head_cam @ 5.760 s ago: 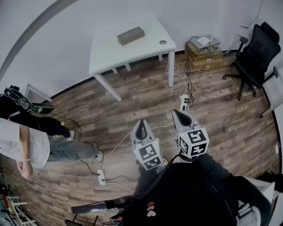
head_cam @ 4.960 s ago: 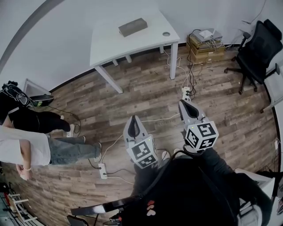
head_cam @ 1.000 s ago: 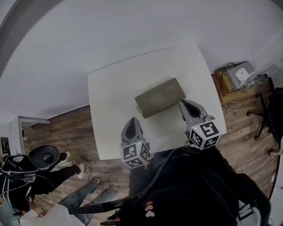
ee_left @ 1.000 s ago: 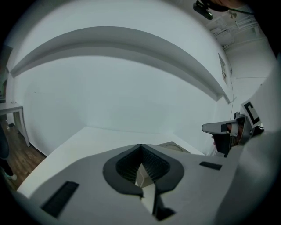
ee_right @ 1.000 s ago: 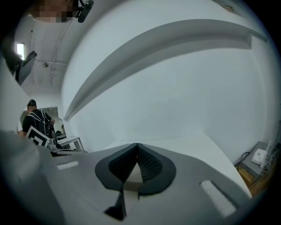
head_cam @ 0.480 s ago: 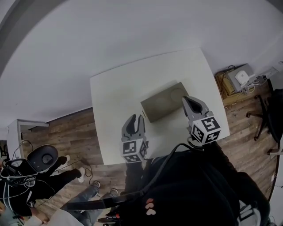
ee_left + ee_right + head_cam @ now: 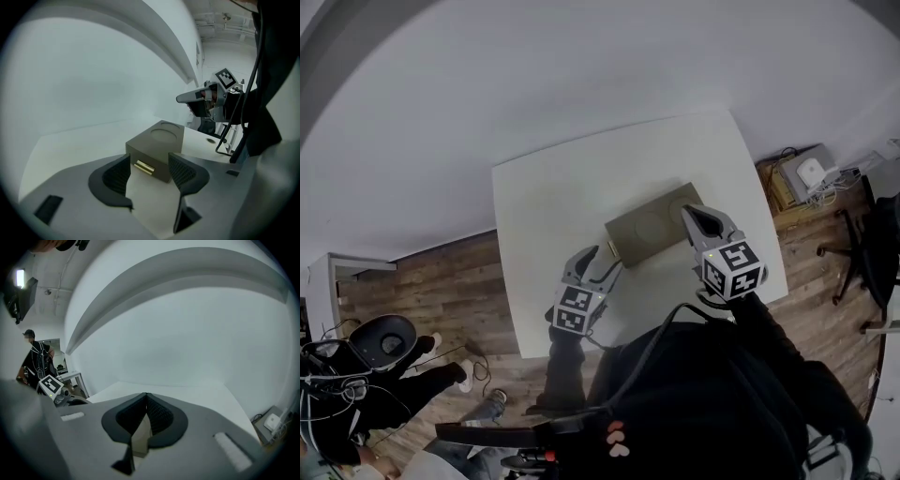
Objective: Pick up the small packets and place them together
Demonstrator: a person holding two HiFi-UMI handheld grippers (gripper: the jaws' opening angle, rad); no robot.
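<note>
A shut grey-brown box (image 7: 656, 225) with round recesses in its lid lies on the white table (image 7: 553, 197). A gold latch (image 7: 144, 167) sits on its near end. No small packets show in any view. My left gripper (image 7: 600, 260) is low over the table at the box's left end. Its jaws have just been opening and now stand wide, with nothing between the pads; in the left gripper view (image 7: 150, 161) the latch lies just beyond them. My right gripper (image 7: 688, 214) is shut and empty over the box's right end, and a strip of the box (image 7: 138, 437) shows under its jaws (image 7: 146, 397).
The table's front edge runs just behind both grippers. A stack of cardboard boxes (image 7: 802, 178) and an office chair (image 7: 877, 253) stand on the wood floor to the right. A seated person (image 7: 356, 375) is at the lower left. A round hole (image 7: 210, 139) sits in the tabletop.
The left gripper has dropped toward the box's left end, rolled, and opened from shut. The right gripper has slid left over the box's right end, still shut.
</note>
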